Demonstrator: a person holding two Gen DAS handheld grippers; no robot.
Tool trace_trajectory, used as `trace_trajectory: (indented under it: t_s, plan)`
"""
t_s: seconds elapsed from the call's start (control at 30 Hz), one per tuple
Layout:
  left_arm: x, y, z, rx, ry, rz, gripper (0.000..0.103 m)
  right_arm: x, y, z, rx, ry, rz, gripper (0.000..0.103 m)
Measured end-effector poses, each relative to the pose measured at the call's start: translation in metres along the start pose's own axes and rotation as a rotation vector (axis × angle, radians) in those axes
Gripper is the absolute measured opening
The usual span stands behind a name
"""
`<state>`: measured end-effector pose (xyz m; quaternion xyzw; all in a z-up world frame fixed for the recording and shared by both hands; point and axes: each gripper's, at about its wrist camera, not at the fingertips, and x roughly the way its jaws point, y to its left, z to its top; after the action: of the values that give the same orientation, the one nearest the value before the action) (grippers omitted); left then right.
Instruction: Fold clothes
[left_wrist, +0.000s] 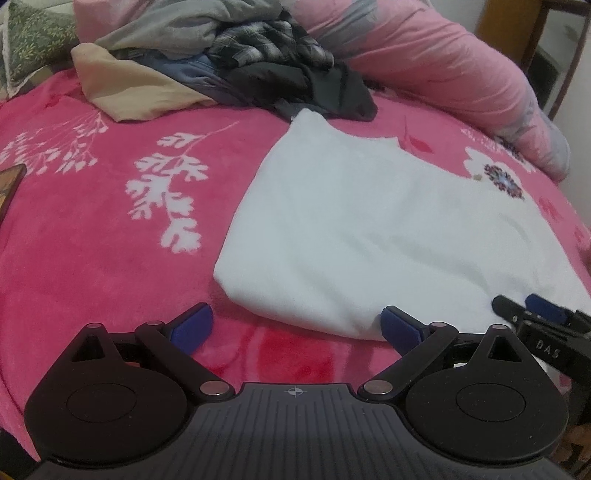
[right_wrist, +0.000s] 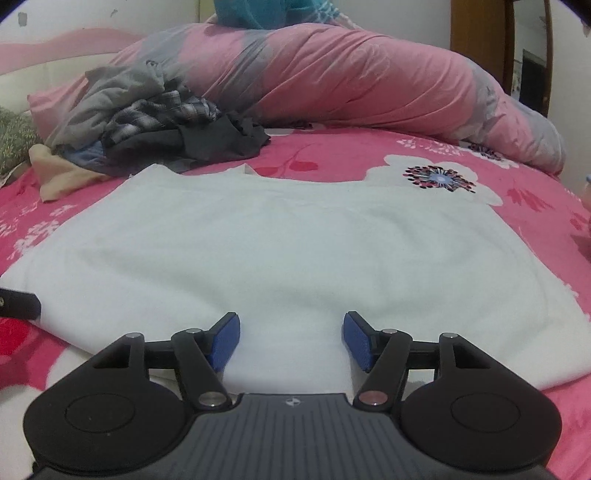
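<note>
Both claws, left claw (left_wrist: 297, 326) and right claw (right_wrist: 291, 341), are hovering released at the white garment's (right_wrist: 258, 251) six-o'clock edge, seemingly readying a fold.

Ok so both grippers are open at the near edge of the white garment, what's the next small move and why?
Probably close each hand-held gripper on the near hem. The white garment lies flat on the pink blanket, the right hand-held gripper is open over its edge, and the left hand-held gripper is open at the near left corner, neither gripping yet. Pinching both points would allow folding it away.
</note>
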<state>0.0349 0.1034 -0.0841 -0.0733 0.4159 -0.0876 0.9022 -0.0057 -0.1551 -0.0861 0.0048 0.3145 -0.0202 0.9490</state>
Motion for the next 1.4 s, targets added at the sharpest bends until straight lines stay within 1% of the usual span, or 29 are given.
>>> trace_trajectory:
  t_s: [0.17,0.53,1.1,1.4]
  plan:
    - [0.002,-0.003,0.0,0.036,0.017,0.008,0.099,0.001,-0.001,-0.002,0.004,-0.019,0.0,0.066]
    - [0.006,-0.007,-0.002,0.066,0.025,0.021,0.101,0.001,-0.002,-0.006,0.016,-0.039,0.011,0.066]
    - [0.008,-0.004,0.001,0.087,0.049,-0.008,0.101,0.001,-0.005,-0.01,0.027,-0.057,0.02,0.068]
    - [0.011,-0.001,0.003,0.105,0.06,-0.026,0.101,0.001,-0.002,-0.009,0.023,-0.055,0.008,0.068]
